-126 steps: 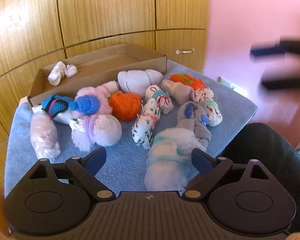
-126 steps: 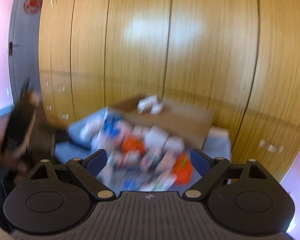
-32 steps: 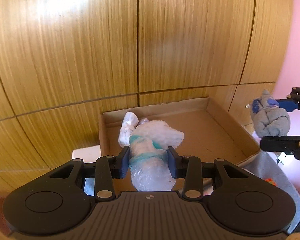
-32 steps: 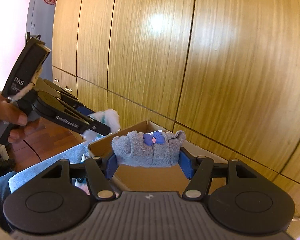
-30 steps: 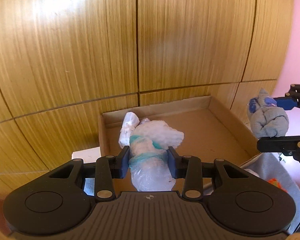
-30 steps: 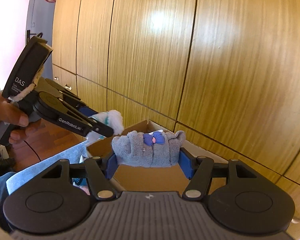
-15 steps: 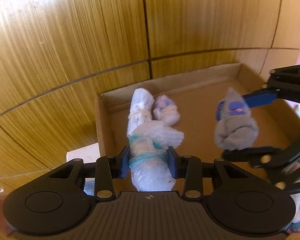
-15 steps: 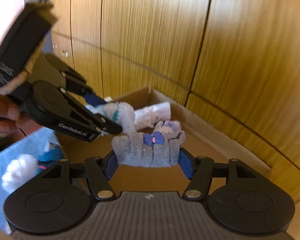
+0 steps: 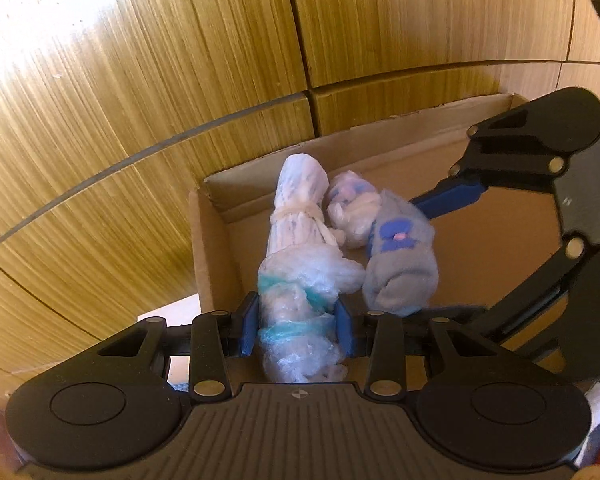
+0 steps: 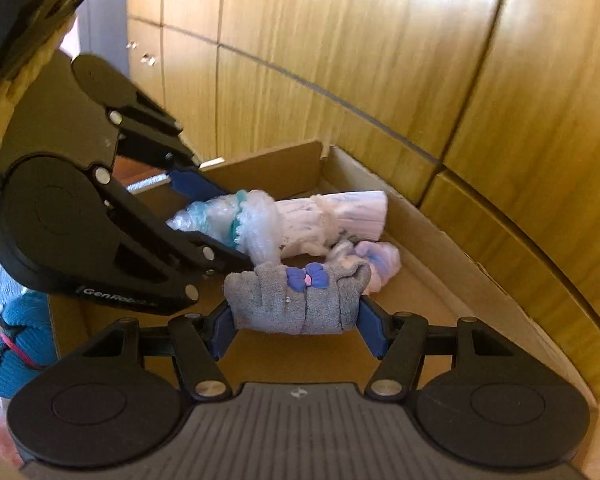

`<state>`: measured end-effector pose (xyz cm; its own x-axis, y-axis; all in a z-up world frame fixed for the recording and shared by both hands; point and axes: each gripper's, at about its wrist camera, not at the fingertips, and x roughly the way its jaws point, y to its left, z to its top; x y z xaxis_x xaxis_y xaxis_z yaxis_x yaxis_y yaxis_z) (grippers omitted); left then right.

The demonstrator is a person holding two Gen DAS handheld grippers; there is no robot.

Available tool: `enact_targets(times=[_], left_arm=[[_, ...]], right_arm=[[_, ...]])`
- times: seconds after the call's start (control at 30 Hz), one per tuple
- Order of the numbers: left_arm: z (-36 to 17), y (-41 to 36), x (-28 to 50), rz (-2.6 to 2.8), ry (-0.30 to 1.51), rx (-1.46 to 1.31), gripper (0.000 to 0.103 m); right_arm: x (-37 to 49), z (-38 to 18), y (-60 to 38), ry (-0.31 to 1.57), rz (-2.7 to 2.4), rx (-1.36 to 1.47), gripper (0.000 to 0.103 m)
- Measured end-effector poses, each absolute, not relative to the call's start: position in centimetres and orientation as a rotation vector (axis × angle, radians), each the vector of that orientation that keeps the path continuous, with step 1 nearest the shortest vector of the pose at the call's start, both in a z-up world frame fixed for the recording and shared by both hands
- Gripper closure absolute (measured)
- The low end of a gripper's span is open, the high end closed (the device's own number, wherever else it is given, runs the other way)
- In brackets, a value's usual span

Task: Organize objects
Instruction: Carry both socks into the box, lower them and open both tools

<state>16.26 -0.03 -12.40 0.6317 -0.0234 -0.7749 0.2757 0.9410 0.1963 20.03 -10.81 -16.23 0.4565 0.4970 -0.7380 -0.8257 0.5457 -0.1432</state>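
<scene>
Cardboard box (image 9: 216, 256): shallow and open-topped, set against the wood-panelled cabinet fronts (image 9: 140, 80); by the look of it, the place where the rolled bundles are being collected.
Already in box: a long white roll tied with a cord (image 9: 298, 208) lies in the far left corner; a small pale lilac bundle (image 9: 350, 208) is touching its right side. Packed tight into the corner, presumably to leave floor free.
Left hand-held gripper (image 9: 298, 326): white fluffy bundle with teal bands (image 9: 300, 300) sits between the blue pads, and the jaws are opening. The bundle's far end reaches the tied roll, in line with it. Judged as the start of a release; whether the bundle rests on the box floor cannot be told.
Right hand-held gripper (image 10: 298, 330): closed on the grey sock roll with a blue bow (image 10: 300, 300), gripped crosswise at both ends, bow upward. Held over the box floor just beside the lilac bundle, the next free spot in the row.
Pose, left: pitched steeply down into the box's left end, reaching over the near wall.
Pose, right: also angled downward, coming in from the right, its fingers close beside the left gripper's; crowding is a risk.
Outside box: a teal knit bundle (image 10: 18, 344) waits below the near wall, on blue cloth.
</scene>
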Motion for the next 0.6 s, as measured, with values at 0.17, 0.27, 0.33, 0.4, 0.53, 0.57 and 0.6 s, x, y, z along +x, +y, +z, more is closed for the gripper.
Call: enact_targets(times=[0.17,0.27,0.33,0.4,0.53,0.57,0.6], left_arm=[[-12.0,-0.2,16.0,-0.165,0.861,0.308,0.054],[-11.7,-0.3,15.9,-0.152,0.85,0.311,0.049],[-11.5,-0.2,15.7,-0.152,0.85,0.305,0.048],[-11.2,-0.1,15.4,-0.151,0.842,0.305,0.047],[-10.5,0.0,14.9,-0.162,0.83,0.296,0.042],[-10.3,0.0,14.7,-0.164,0.825,0.297,0.04],[-10.1,0.0,14.5,-0.163,0.817,0.3,0.038]], right_arm=[[20.1,-16.3,-10.1,0.715,0.883,-0.575,0.04],[19.8,-16.0,-10.1,0.712,0.881,-0.586,0.039],[19.6,-16.0,-9.9,0.712,0.878,-0.595,0.038],[19.4,-15.8,-9.9,0.71,0.875,-0.594,0.037],[19.1,-15.4,-10.0,0.703,0.878,-0.593,0.033],[19.0,-15.3,-10.1,0.702,0.876,-0.591,0.033],[19.0,-15.1,-10.2,0.7,0.873,-0.588,0.032]])
